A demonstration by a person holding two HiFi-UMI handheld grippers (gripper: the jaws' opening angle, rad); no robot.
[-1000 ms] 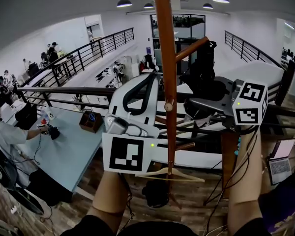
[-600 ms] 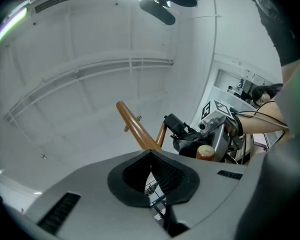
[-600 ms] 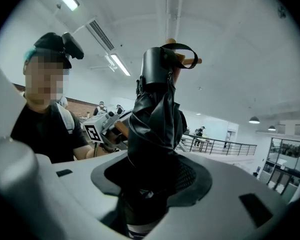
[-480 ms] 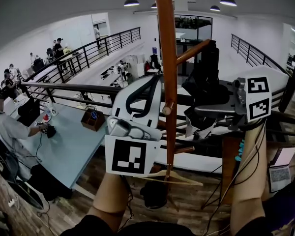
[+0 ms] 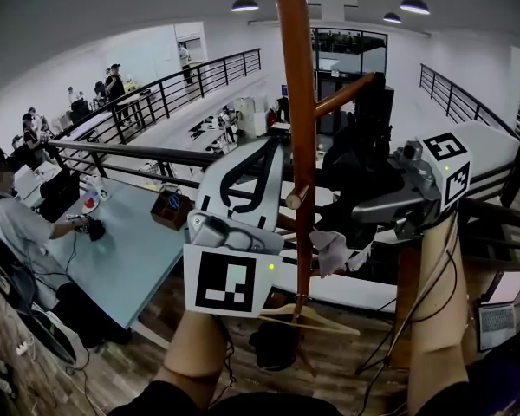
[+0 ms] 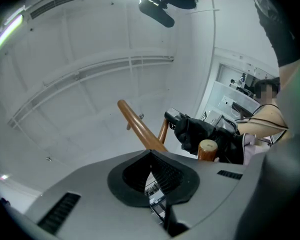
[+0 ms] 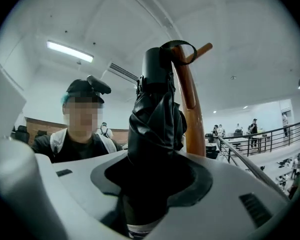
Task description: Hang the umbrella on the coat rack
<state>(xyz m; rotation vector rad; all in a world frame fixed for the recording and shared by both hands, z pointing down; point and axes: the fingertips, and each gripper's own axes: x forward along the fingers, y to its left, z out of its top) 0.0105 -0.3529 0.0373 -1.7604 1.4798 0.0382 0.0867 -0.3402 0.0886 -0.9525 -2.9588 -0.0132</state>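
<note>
Plainly, the right gripper (image 7: pixel 151 179) has its jaws clamped on the lower body of the black folded fabric umbrella (image 7: pixel 155 109). The umbrella stands roughly upright, its long axis running alongside the round brown wooden pole of the coat rack (image 5: pixel 296 102), just right of it in the head view.

The coming move turns on the top end. There the umbrella's thin black strap loop (image 7: pixel 182 46) sits at the slanted wooden peg (image 5: pixel 340 94) that rises rightward off the pole. In the right gripper view the loop seems to circle the peg near its tip (whether it is fully over, I cannot tell).

The loop lies above the gripping jaws, so I judge that seating it calls for a nudge toward the pole and then a lowering. The left gripper (image 6: pixel 151 153) is on the pole's other side and farther from the peg, pointing upward, its jaws together with nothing between them.
</note>
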